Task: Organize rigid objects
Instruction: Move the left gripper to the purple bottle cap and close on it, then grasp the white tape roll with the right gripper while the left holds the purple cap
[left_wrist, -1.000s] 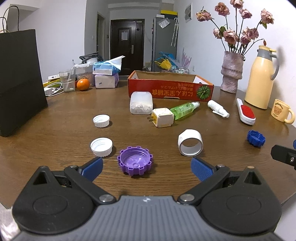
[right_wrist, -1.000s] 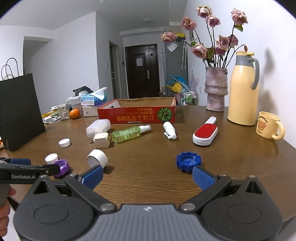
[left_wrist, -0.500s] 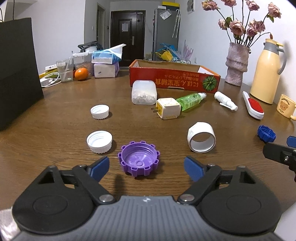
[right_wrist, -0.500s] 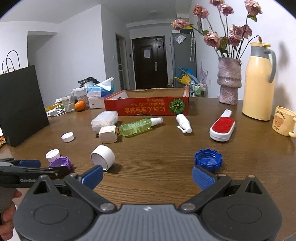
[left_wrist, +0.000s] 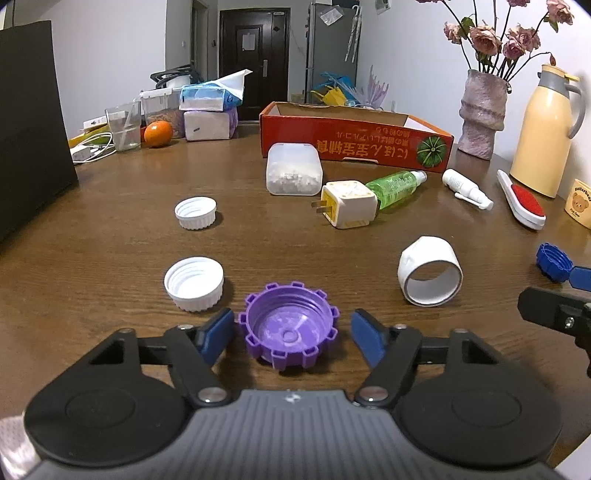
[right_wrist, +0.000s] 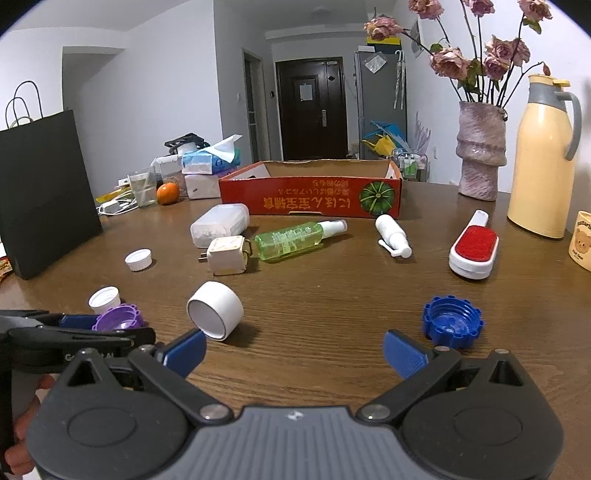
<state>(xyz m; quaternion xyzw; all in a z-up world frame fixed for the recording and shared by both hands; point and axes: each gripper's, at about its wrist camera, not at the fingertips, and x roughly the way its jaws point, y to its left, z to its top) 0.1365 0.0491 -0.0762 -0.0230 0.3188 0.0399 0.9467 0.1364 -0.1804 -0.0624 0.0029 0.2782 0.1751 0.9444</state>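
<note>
Wooden surface (left_wrist: 110, 229), cluttered: my left claw (left_wrist: 291, 332), jaws just narrowing, brackets the purple cap (left_wrist: 288, 332) without touching; next, pinch it. Right claw (right_wrist: 295, 350) gapes empty.

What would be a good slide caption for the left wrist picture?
Left gripper, jaws just closing, straddles a purple cap on the wooden table, not yet pressing it.

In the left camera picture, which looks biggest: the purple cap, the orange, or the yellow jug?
1. Yellow jug, though it stands far back.
2. Purple cap, partly because it sits right at the camera.
3. Orange, smallest, but it is far away too.
</note>
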